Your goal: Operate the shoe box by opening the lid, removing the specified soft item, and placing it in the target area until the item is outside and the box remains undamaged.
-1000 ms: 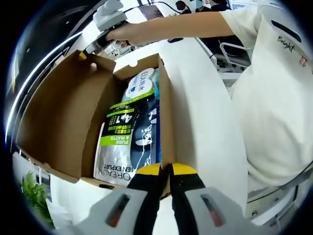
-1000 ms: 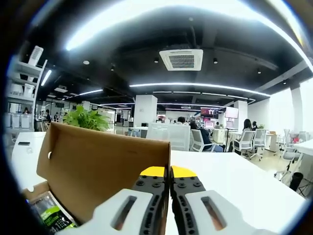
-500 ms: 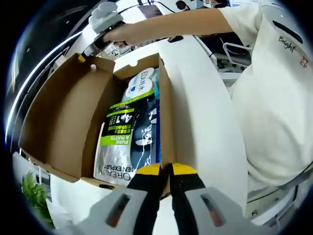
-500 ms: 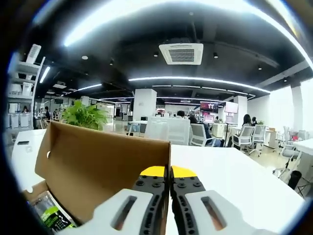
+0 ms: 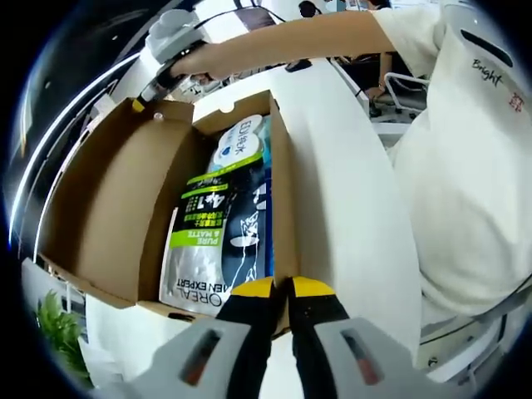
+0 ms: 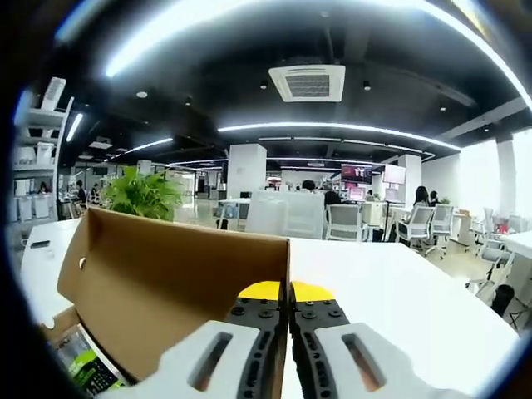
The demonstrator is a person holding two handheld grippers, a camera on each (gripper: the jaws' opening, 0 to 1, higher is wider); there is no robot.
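Lid point(image 5: 108, 199) swung farther open in right gripper point(image 5: 158, 83); left gripper point(image 5: 281, 291) clenched on box wall point(image 5: 283, 208) (pouch point(image 5: 204, 249) lengthwise).

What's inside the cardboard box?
Inside the open shoe box lie soft packets: a black-and-green pouch on top and a white packet at the far end. Whatever sits underneath them is covered, so I can't tell.

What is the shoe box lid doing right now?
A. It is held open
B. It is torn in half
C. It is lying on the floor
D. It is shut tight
A: the right gripper pinches the corner of the lid, which is swung open, so the pouch inside the box shows.
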